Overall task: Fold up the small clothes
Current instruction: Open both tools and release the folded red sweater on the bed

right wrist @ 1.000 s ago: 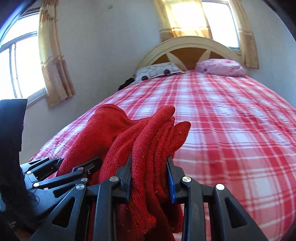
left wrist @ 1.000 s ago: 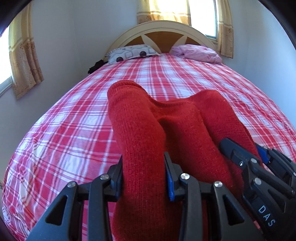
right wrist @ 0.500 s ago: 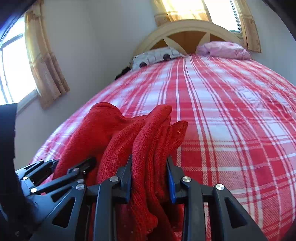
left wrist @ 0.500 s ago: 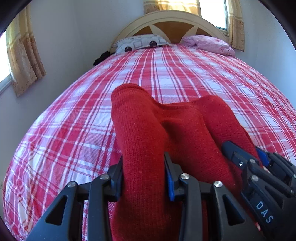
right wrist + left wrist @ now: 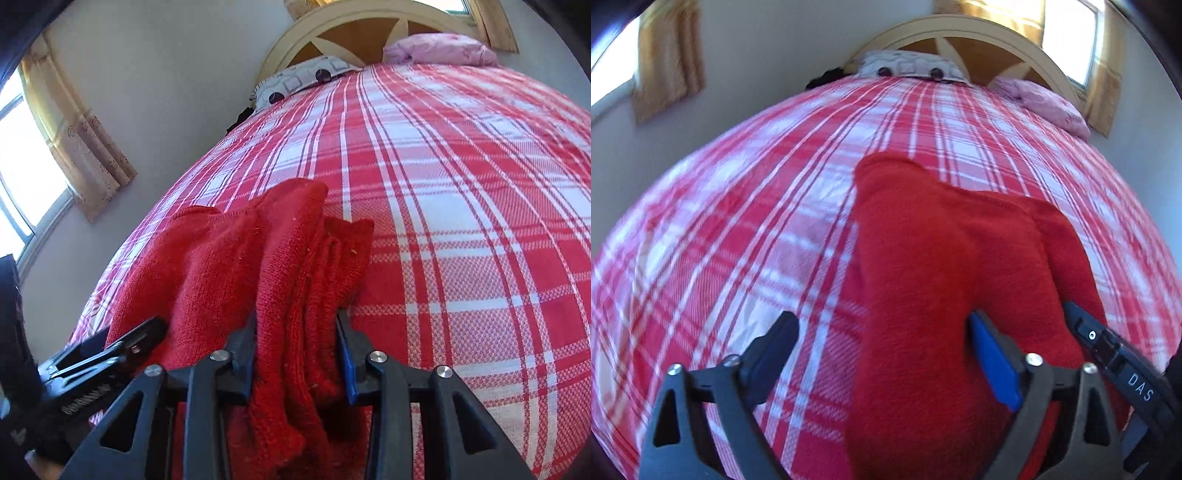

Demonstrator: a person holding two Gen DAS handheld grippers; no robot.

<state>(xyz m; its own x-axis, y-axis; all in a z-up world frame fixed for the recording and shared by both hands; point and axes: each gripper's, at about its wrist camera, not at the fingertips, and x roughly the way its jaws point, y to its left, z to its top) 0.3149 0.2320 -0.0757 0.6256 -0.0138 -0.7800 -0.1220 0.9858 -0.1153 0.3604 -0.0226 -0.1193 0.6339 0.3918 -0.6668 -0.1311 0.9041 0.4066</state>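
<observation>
- My left gripper (image 5: 882,354) has just been opening and now its jaws stand spread wide. The red knit garment (image 5: 945,280) lies between them, against the blue pad on 1 side, with bedspread showing in the gap on the other. So no pinch.
- My right gripper (image 5: 297,350) has just been opening a little, yet its 2 pads are against the bunched layers of the garment (image 5: 236,266) on both sides. I read that as a light pinch.
- The garment sits folded in a thick bundle on the red plaid bedspread (image 5: 461,206), at the near end of the bed, well apart from the patterned pillow (image 5: 299,83) and the pink pillow (image 5: 439,48) by the headboard.
- Step in hand, my judgement: setting the folded bundle down and letting go.
- To do it well, I open the right jaws fully before pulling away, so the knit does not snag on a pad and drag the fold open.
- I back both grippers out along the fingers, low and straight, no twist.
- The right-side layers look stacked unevenly; they may slump when freed, so I release slowly.
- The left view is blurred, so fine edges there are uncertain.
</observation>
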